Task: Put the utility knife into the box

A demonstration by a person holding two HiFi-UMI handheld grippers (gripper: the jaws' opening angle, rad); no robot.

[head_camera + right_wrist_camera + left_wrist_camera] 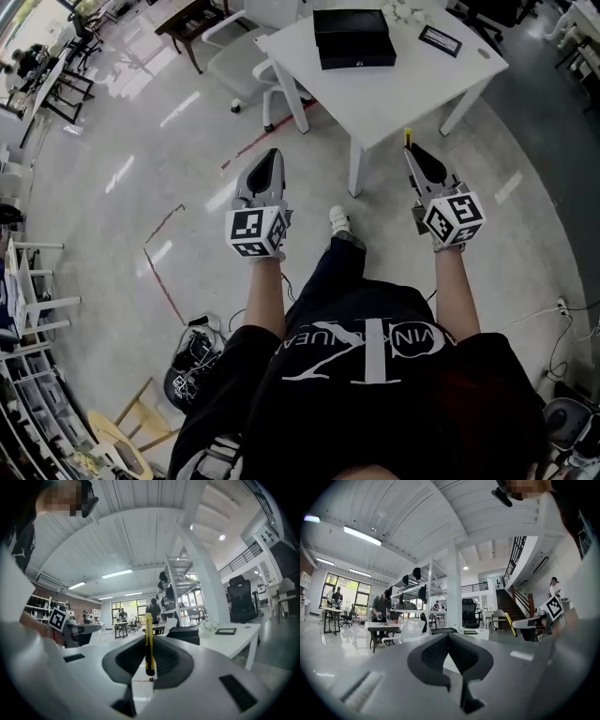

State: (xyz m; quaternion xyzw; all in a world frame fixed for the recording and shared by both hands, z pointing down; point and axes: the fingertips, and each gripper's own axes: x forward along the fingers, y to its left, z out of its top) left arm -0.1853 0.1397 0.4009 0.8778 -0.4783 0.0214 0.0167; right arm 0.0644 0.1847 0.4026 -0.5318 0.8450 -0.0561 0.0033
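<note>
My right gripper [410, 148] is shut on a slim yellow utility knife [148, 641], which stands upright between its jaws; its yellow tip [407, 137] shows in the head view and the knife [510, 624] is also visible from the left gripper view. My left gripper [273, 156] is shut with nothing in it, jaws meeting in the left gripper view [449, 635]. Both are held in the air over the floor, short of the white table [394, 89]. A black box [352, 38], lid on, lies at the table's far side and appears as the box [182, 633] in the right gripper view.
A small framed card [440, 39] lies on the table to the right of the box. A grey office chair [246, 61] stands left of the table. Red tape lines [161, 272] mark the floor, cables [194, 352] lie at lower left. People work at distant desks [382, 609].
</note>
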